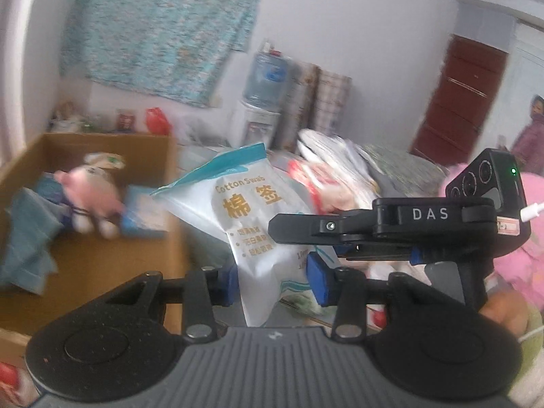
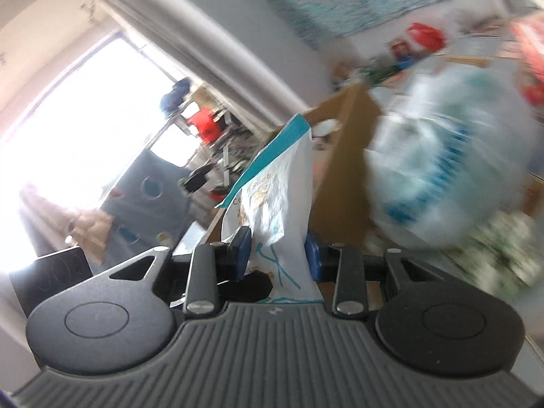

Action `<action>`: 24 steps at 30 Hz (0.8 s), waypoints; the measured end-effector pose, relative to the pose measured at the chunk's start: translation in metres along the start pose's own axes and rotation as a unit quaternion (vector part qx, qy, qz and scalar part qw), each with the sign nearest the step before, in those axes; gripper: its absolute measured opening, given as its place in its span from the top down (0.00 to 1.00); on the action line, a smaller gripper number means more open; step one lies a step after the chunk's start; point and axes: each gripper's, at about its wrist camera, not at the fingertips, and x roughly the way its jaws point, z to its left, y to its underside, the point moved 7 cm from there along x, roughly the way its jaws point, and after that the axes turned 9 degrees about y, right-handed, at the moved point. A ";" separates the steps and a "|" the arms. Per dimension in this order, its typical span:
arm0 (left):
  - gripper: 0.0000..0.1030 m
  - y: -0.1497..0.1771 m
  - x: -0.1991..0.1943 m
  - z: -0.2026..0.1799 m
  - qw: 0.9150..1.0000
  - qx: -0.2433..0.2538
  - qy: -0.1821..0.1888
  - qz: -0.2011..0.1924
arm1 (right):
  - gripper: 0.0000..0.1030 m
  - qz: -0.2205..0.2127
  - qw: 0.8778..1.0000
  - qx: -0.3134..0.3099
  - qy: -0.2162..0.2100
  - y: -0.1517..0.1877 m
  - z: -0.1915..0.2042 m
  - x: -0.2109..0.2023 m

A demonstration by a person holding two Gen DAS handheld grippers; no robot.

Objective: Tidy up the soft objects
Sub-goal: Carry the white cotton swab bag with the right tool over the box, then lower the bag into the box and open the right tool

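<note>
Left gripper [image 1: 275, 280] and right gripper [image 2: 277, 253] both pinching one crinkled white cotton swab bag [image 1: 253, 217], teal-topped, held aloft right of cardboard box [image 1: 102, 255]. Blue pads [image 1: 318, 282] pressed into film. Left view only: pink plush toy [image 1: 90, 192] and folded blue cloth [image 1: 25, 241] inside box. Right view only: bright window [image 2: 85, 129], blurred plastic bundle [image 2: 445, 156].

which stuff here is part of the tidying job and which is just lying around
Job: cotton swab bag held by left gripper and right gripper; cardboard box; pink plush toy inside it.
Lying about: water dispenser, red door, wall cloth.
</note>
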 end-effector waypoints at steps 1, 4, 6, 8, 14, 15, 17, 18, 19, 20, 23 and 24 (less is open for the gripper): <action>0.59 -0.006 -0.004 0.010 1.000 -0.008 -0.005 0.001 | 0.67 0.009 1.000 -0.004 -0.005 -0.007 0.007 0.012; 0.60 -0.022 -0.012 0.045 0.999 -0.033 -0.024 0.010 | 0.67 0.039 0.999 -0.015 -0.010 -0.025 0.027 0.052; 0.60 -0.031 -0.012 0.072 0.998 -0.048 -0.042 0.020 | 0.67 0.062 0.998 -0.023 -0.003 -0.034 0.038 0.082; 0.60 -0.038 -0.011 0.094 0.996 -0.061 -0.057 0.029 | 0.66 0.081 0.996 -0.034 0.009 -0.042 0.048 0.113; 0.60 -0.044 0.005 0.162 0.987 -0.114 -0.082 0.075 | 0.61 0.137 0.987 -0.061 0.059 -0.050 0.063 0.192; 0.60 -0.044 0.008 0.169 0.986 -0.121 -0.085 0.083 | 0.60 0.146 0.985 -0.062 0.066 -0.051 0.063 0.205; 0.60 -0.041 0.013 0.183 0.983 -0.124 -0.092 0.097 | 0.59 0.160 0.982 -0.064 0.080 -0.050 0.063 0.225; 0.60 -0.040 0.018 0.192 0.981 -0.127 -0.097 0.106 | 0.58 0.165 0.980 -0.066 0.089 -0.050 0.062 0.234; 0.60 -0.038 0.023 0.201 0.979 -0.130 -0.103 0.115 | 0.57 0.169 0.979 -0.067 0.096 -0.045 0.060 0.238; 0.60 -0.036 0.028 0.209 0.977 -0.131 -0.111 0.125 | 0.57 0.176 0.977 -0.068 0.103 -0.044 0.058 0.247; 0.61 -0.027 0.041 0.228 0.969 -0.143 -0.128 0.153 | 0.56 0.196 0.971 -0.062 0.125 -0.038 0.047 0.272; 0.61 -0.024 0.045 0.233 0.967 -0.148 -0.129 0.160 | 0.56 0.202 0.969 -0.060 0.129 -0.036 0.043 0.276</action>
